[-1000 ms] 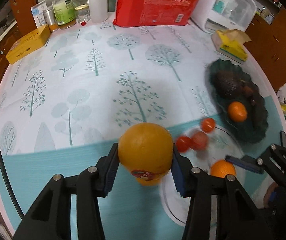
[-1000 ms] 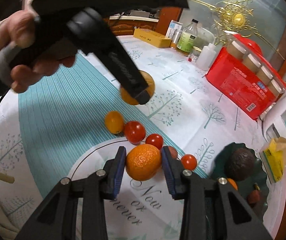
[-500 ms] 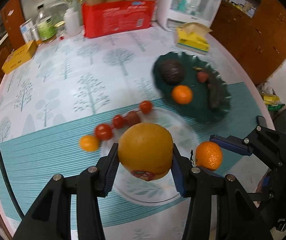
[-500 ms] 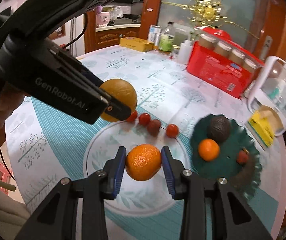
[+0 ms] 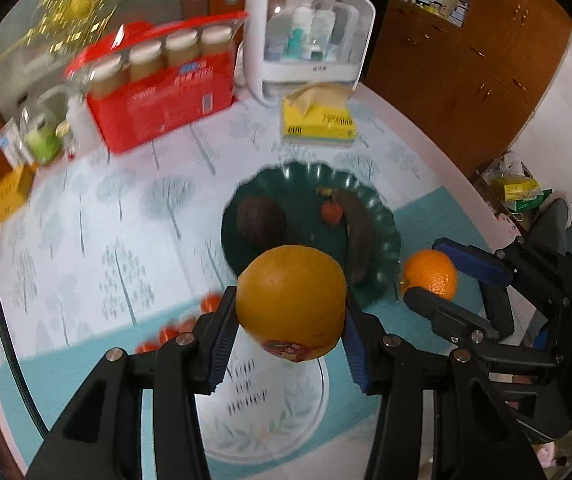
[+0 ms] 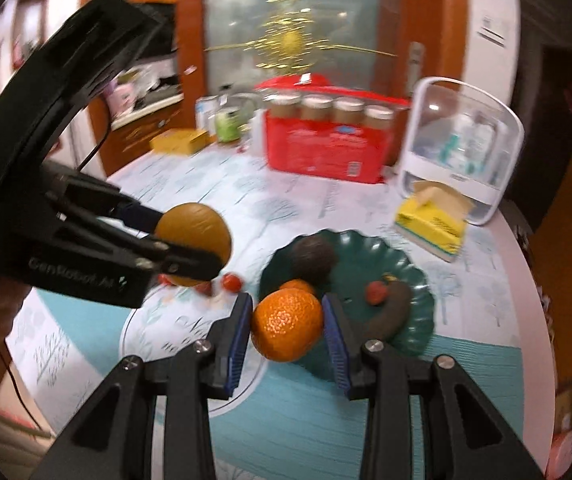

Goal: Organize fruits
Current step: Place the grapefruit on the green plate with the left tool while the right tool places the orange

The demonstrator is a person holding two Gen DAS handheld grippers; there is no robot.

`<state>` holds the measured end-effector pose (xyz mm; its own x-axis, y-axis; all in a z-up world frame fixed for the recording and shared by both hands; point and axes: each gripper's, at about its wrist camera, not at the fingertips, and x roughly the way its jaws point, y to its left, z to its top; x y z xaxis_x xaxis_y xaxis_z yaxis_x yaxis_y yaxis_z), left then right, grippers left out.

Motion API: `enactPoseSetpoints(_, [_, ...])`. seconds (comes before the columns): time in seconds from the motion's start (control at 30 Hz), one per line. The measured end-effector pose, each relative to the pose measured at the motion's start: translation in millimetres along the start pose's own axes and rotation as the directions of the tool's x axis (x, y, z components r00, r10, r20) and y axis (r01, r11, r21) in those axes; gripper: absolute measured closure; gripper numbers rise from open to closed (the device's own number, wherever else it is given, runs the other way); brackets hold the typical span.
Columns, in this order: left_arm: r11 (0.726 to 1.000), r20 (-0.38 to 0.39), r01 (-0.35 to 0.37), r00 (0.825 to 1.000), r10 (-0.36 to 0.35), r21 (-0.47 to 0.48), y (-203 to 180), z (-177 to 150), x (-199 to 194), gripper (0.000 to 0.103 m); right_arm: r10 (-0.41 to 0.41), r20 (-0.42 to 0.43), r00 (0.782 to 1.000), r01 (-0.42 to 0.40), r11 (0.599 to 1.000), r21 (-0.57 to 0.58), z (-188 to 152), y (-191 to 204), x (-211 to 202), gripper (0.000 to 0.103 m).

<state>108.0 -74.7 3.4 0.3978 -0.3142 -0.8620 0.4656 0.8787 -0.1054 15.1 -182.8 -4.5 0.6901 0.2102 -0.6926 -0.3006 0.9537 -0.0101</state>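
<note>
Fruit is mid-carry in both hands, and the green scalloped dish [image 5: 382,216] is the landmark for all of it. The left gripper [image 5: 290,322] has its blue pads pressed on either side of a large yellow-orange orange [image 5: 291,304], held in the air just short of the dish's near rim; the right gripper [image 6: 288,330] is clamped the same way on a smaller, deeper-coloured tangerine [image 6: 287,326], also held near that rim. Already in the dish lie a dark avocado [image 5: 261,220], a small red fruit [image 5: 332,211], a long dark fruit [image 5: 360,240] and, in the right wrist view, another tangerine [image 6: 298,285]. Several cherry tomatoes [image 5: 166,334] sit on the cloth beside the dish, on the side away from the tissue box [image 5: 320,120]. The step looks like transport to the dish. Next, each fruit needs a free patch of dish, a low descent, and one release at a time so that neither rolls nor knocks the others.
</note>
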Motion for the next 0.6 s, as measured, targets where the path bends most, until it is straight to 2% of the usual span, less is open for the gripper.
enactPoseSetpoints(0.17, [0.996, 0.048, -0.037, 0.998, 0.033, 0.078, -8, 55, 8, 0.056, -0.090, 0.011, 0.996, 0.090, 0.996, 0.027, 25, -31, 14, 0.067])
enactPoseSetpoints(0.3, [0.993, 0.035, -0.057, 0.998, 0.054, 0.099, -5, 84, 38, 0.056, -0.161, -0.002, 0.987, 0.160, 0.985, 0.063, 38, -54, 36, 0.067])
enactPoseSetpoints(0.5, [0.997, -0.089, -0.027, 0.995, 0.034, 0.075, 4, 89, 119, 0.056, -0.141, -0.130, 0.982, 0.156, 0.981, 0.115, 16, -74, 95, 0.067])
enactPoseSetpoints(0.6, [0.999, -0.100, 0.004, 0.995, 0.001, 0.048, 7, 88, 145, 0.056, -0.116, -0.173, 0.978, 0.137, 0.984, 0.112, 1, -72, 113, 0.067])
